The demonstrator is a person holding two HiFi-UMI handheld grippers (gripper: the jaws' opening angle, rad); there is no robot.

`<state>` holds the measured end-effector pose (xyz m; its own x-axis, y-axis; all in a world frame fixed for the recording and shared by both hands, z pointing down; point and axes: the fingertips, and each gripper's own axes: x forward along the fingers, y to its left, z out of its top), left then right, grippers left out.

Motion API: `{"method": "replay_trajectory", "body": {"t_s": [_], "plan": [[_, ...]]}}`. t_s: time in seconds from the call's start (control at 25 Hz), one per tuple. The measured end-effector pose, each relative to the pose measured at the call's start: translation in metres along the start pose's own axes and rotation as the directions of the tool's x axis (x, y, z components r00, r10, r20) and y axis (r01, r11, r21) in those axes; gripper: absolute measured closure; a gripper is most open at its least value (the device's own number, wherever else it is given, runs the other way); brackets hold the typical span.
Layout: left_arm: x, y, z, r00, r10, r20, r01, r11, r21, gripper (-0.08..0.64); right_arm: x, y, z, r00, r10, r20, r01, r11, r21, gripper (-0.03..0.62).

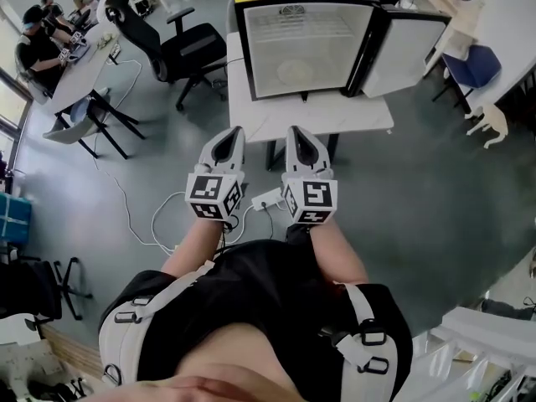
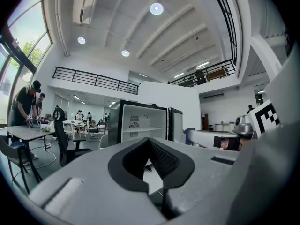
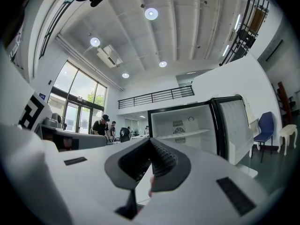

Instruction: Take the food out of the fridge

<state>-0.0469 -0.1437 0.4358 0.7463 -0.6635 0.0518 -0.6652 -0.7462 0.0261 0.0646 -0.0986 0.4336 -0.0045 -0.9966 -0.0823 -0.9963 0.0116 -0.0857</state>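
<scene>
Held out side by side in front of the person's chest, the left gripper (image 1: 231, 141) and the right gripper (image 1: 299, 141) both point level at the fridge, each with its marker cube toward the person. On the left gripper (image 2: 149, 142) the jaws are brought together with the tips meeting, and nothing sits between the ridged pads. The right gripper (image 3: 150, 142) looks the same, jaws pressed together and empty.

Past the tips stands a white table (image 1: 251, 117), and on it the fridge (image 1: 301, 44), a small black-framed box standing upright with its open mouth facing the person. Its door (image 1: 404, 47) is swung wide to the right, white lining showing.

The inside is white. A wire shelf (image 1: 297, 25) runs across the upper part, with a round vent on the back wall. Below the shelf, on the fridge floor, lies a pale round shape (image 1: 295, 72). It is flat and off-white, hardly darker than the lining, and I cannot tell whether it is the food or a plate, nor which way it points. From the gripper views the lower part of the fridge is hidden behind the gripper bodies.

A black office chair (image 1: 167, 40) stands left of the table, a power strip (image 1: 266, 199) lies on the grey floor under the grippers, and people (image 1: 42, 40) work at a desk far left.
</scene>
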Motion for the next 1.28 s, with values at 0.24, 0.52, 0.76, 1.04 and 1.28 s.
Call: {"method": "replay_trajectory", "body": {"t_s": [0.24, 0.52, 0.76, 1.04, 1.28], "plan": [[0.074, 0.003, -0.002, 0.999, 0.028, -0.023, -0.028, 1.000, -0.006, 0.558, 0.054, -0.054, -0.005, 0.999, 0.026, -0.028, -0.025, 1.000, 0.013, 0.584], [0.152, 0.003, 0.006, 0.997, 0.071, -0.042, -0.072, 0.997, -0.012, 0.558, 0.111, -0.113, -0.004, 0.996, 0.075, -0.055, -0.074, 0.997, 0.024, 0.584], [0.195, 0.004, 0.008, 0.993, 0.109, -0.046, -0.110, 0.994, -0.015, 0.558, 0.147, -0.145, -0.009, 0.990, 0.120, -0.078, -0.117, 0.992, 0.034, 0.584], [0.215, 0.022, -0.001, 0.989, 0.128, -0.076, -0.130, 0.991, -0.018, 0.558, 0.176, -0.153, -0.022, 0.985, 0.139, -0.104, -0.132, 0.989, 0.073, 0.584], [0.217, 0.036, 0.001, 0.989, 0.125, -0.081, -0.126, 0.992, -0.017, 0.558, 0.187, -0.154, -0.032, 0.987, 0.114, -0.116, -0.097, 0.986, 0.138, 0.584]]}}
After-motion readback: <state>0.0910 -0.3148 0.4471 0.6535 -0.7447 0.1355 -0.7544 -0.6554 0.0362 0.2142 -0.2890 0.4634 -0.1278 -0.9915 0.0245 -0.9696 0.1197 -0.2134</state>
